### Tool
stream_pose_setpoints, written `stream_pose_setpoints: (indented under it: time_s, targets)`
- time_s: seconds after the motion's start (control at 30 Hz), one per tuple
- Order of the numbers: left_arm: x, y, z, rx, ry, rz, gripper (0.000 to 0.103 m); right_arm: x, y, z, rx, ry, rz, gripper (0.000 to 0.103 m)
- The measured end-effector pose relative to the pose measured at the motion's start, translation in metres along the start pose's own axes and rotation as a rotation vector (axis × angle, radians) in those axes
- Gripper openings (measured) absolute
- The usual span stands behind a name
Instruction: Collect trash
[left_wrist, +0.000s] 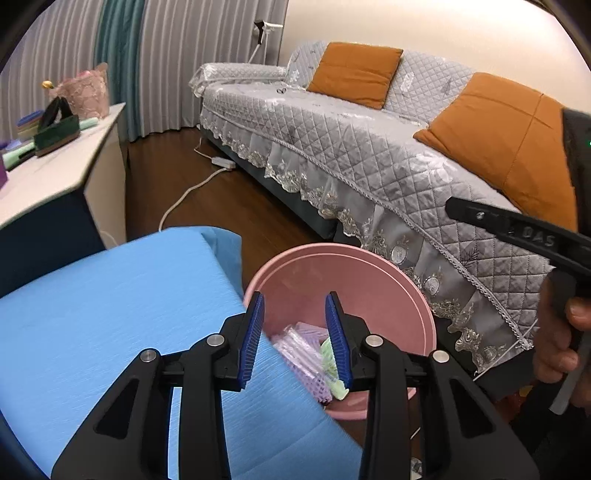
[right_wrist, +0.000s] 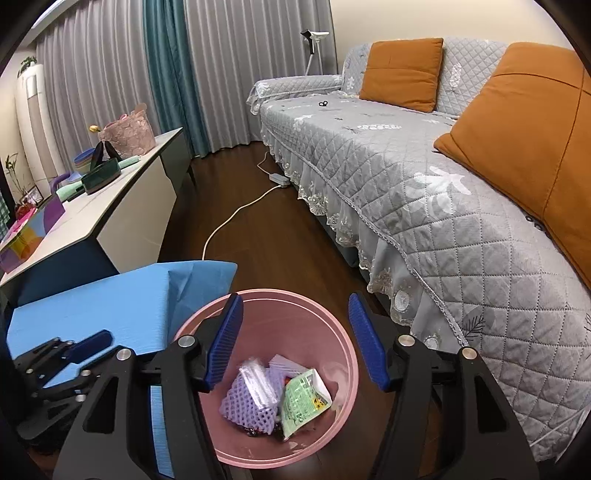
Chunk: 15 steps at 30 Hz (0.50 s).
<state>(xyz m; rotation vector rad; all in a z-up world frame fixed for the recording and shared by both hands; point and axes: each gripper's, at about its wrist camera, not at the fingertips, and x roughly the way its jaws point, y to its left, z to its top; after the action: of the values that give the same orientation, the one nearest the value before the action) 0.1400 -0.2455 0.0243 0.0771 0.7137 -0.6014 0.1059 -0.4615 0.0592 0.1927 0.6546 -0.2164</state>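
Both grippers, left (left_wrist: 294, 339) and right (right_wrist: 295, 339), spread empty above pink bin (right_wrist: 343, 354). Keep clear of rim; check wrappers (right_wrist: 255, 398) settle inside.

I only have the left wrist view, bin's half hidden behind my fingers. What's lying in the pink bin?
Observer: A purple foam net and a green packet lie on the bottom of the pink bin.
Operator: Is the right gripper holding anything?
Observer: No, the right gripper is open and empty above the bin.
Operator: Anything on the far end of the sofa?
Observer: A small black item sits on the sofa seat.
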Motion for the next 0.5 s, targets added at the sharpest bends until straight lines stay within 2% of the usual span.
stream_pose_setpoints:
  time_s: [0.07,0.1,0.17,0.27,0.33,0.43,0.5]
  targets:
    - [-0.019,0.003,0.000,0.005,-0.024,0.008,0.051,-0.006,0.007,0.000,-0.008,-0.019,0.003,0.071]
    - [-0.028,0.004,-0.001,0.008,-0.038,0.012,0.053,-0.010,0.010,0.000,-0.013,-0.030,0.005,0.074]
    - [-0.052,0.008,-0.005,0.017,-0.077,0.026,0.063,-0.019,0.017,0.000,-0.014,-0.050,0.015,0.086]
    - [-0.082,0.014,-0.012,0.009,-0.118,0.034,0.074,-0.038,0.033,-0.001,-0.027,-0.087,0.042,0.096]
    - [-0.103,0.019,-0.019,0.007,-0.141,0.044,0.078,-0.050,0.045,-0.003,-0.040,-0.101,0.055,0.098]
    - [-0.133,0.028,-0.029,-0.004,-0.177,0.081,0.092,-0.071,0.066,-0.006,-0.066,-0.118,0.084,0.098]
    - [-0.153,0.036,-0.037,-0.028,-0.197,0.112,0.095,-0.086,0.079,-0.012,-0.080,-0.139,0.096,0.098]
